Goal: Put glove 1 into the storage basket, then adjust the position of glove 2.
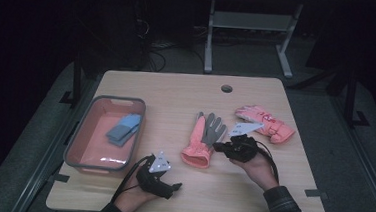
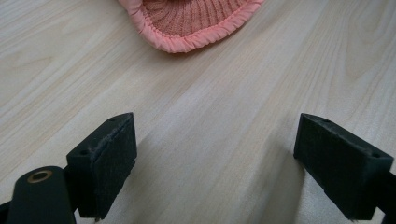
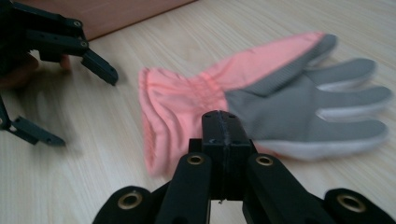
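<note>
Pink-and-grey glove [image 1: 205,137] lies flat on the table [image 1: 187,93], fingers pointing away from me, cuff toward me. My right gripper [image 1: 221,148] sits just beside its right edge, near the palm; in the right gripper view its jaws are clenched pad against pad with nothing between them, and the glove [image 3: 261,107] spreads just past their tips, grey palm up, pink cuff gathered at the left. Whether the tips touch the fabric I cannot tell.

My left gripper [image 1: 175,187] rests low near the table's near edge, below and left of the glove's cuff, apart from it. In the left gripper view its jaws stand wide apart over bare wood, nothing in them; the ribbed pink cuff [image 2: 191,23] lies farther ahead.

A second pink glove [image 1: 265,122] lies beyond my right hand [image 1: 257,166], toward the far right of the table. A grey-rimmed bin [image 1: 105,133] with a blue cloth item [image 1: 123,128] inside sits at the left.

Surface: pale wood grain, with a round cable hole [image 1: 227,88] at the far edge. Room dark; a white metal stand [image 1: 251,35] stands on grey floor behind.
</note>
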Demonstrator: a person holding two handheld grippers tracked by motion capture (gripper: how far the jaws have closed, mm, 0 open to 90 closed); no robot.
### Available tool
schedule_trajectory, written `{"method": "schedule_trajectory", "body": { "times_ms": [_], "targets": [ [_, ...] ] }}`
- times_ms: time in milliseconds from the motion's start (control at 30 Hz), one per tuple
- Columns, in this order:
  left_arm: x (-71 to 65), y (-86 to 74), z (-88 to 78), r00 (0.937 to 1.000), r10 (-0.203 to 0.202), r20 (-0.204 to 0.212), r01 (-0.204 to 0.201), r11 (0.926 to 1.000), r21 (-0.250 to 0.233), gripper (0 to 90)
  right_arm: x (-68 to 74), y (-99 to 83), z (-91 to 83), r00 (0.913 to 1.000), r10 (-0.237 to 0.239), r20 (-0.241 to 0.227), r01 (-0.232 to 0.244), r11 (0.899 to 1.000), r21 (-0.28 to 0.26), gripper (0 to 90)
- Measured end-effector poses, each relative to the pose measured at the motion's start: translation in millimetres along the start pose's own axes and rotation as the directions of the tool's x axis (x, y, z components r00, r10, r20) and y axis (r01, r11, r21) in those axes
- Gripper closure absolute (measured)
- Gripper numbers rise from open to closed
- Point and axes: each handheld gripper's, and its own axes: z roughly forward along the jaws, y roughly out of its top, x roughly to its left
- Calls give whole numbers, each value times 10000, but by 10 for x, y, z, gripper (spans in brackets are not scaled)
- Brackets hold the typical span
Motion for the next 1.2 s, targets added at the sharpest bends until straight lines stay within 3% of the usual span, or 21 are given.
{"method": "schedule_trajectory", "body": {
  "times_ms": [200,433,667,1200],
  "targets": [
    [28,-2,-8,9997,186,164,-186,9998,54,127,74,116,242,9997,-71,-230,76,9998,200,898],
    [27,-3,-8,9997,175,180,-176,9998,56,127,66,108,419,9996,-82,-276,96,9986,521,898],
    [28,-5,-10,9997,132,211,-133,9999,50,127,80,50,377,9994,-134,-304,157,9971,746,898],
    [31,-9,-10,9997,142,217,-142,9999,-8,127,116,-177,64,9993,-123,-362,160,9944,1048,899]
  ]
}}
